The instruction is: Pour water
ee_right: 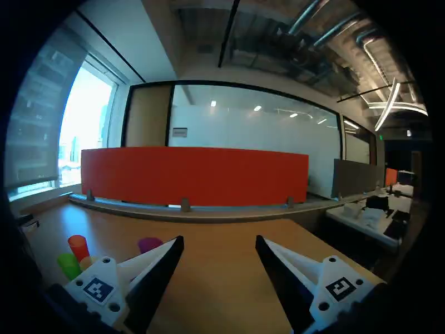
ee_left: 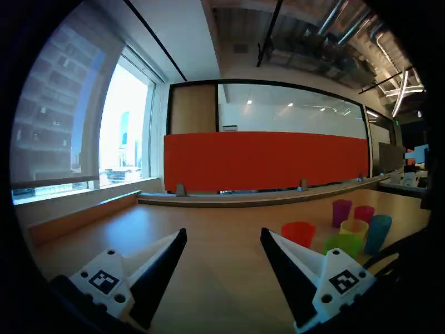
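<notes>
In the left gripper view a cluster of plastic cups stands on the wooden table at the right: a red cup [ee_left: 298, 232], a green cup [ee_left: 343, 244], a yellow cup [ee_left: 354, 227], a blue cup [ee_left: 379, 233], a purple cup [ee_left: 341, 211] and a magenta cup [ee_left: 364, 214]. My left gripper [ee_left: 223, 239] is open, to the left of the cups and short of them, nothing between its fingers. In the right gripper view my right gripper [ee_right: 219, 245] is open and empty; a red cup [ee_right: 78, 247], a green cup [ee_right: 69, 265] and a purple cup [ee_right: 149, 244] sit beyond its left finger.
The wooden table [ee_left: 222, 222] runs back to an orange divider panel [ee_left: 266, 160]. A window ledge [ee_left: 83, 214] borders the left side. In the right gripper view another desk [ee_right: 370, 220] with dark items stands at the right beyond the table's edge.
</notes>
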